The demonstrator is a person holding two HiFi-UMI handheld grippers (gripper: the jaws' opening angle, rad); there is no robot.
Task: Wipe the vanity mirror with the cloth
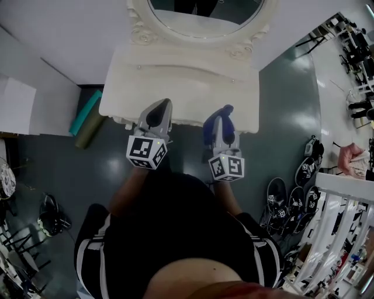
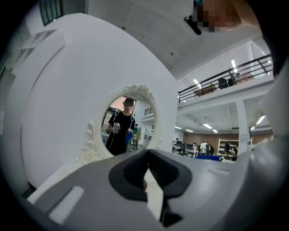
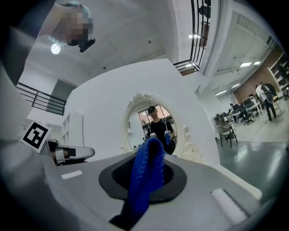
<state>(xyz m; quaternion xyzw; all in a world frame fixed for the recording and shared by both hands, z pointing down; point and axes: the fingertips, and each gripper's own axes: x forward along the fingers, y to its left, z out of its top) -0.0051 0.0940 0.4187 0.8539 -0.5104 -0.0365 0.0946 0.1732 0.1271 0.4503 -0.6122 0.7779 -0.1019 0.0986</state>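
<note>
View from above of a person standing at a white vanity, with a gripper in each hand. The counter (image 1: 175,76) has a bare top. An oval mirror (image 1: 204,14) in a carved white frame stands at its back edge, against a white wall.

Both grippers are held over the counter's front edge, side by side but apart, and point toward the mirror. Neither touches the glass. The left gripper (image 1: 160,108) is nearer the front left corner. Its jaws are closed together at the tips and hold nothing. The right gripper (image 1: 220,124) is nearer the front right corner, with its jaws clenched on a blue cloth (image 3: 145,176). A fold of the cloth sticks up past the jaw tips.

The whole depth of the counter lies clear between the jaws and the mirror. Dark floor (image 1: 58,175) opens on both sides of the person. Two rolled mats (image 1: 87,118) lie on the floor by the counter's left edge. Dark gear (image 1: 295,195) is lined up on the floor to the right, well away from the counter.
</note>
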